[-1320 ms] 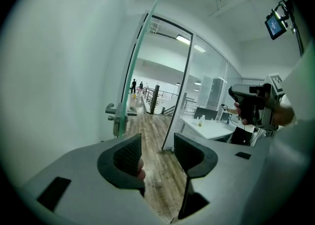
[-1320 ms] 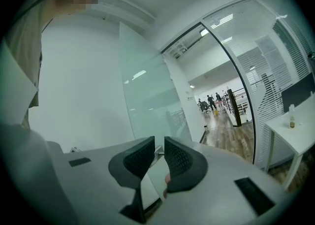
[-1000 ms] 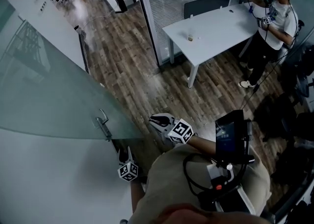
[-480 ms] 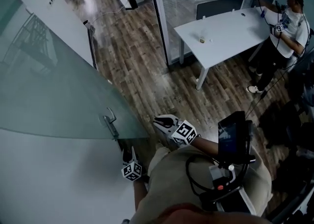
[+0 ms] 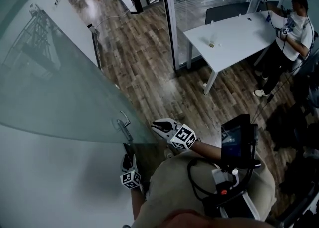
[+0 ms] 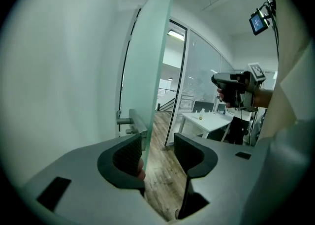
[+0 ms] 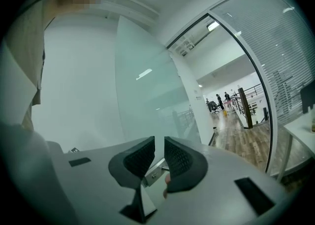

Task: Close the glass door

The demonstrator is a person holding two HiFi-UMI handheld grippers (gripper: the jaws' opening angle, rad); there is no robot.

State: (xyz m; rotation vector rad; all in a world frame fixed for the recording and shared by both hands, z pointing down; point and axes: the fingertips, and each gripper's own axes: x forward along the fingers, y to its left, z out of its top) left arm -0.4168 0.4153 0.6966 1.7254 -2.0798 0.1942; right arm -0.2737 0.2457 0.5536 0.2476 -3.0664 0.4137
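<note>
The big frosted glass door fills the left side of the head view. Its free edge ends near the lower middle of the frame, and the brown wood floor shows past it, so the door is not closed. A small metal handle sticks out close to that edge. The left gripper is at the bottom of the frame, just under the handle. In the left gripper view its jaws are wide apart and hold nothing, and the door edge and handle show just past the left jaw. The right gripper is just right of the door edge, in the lower middle of the head view. In the right gripper view its jaws are close together with a thin gap and pinch nothing, and the handle peeks through low in the gap. A white table is in the upper right, and another person stands beside it at the right edge.
</note>
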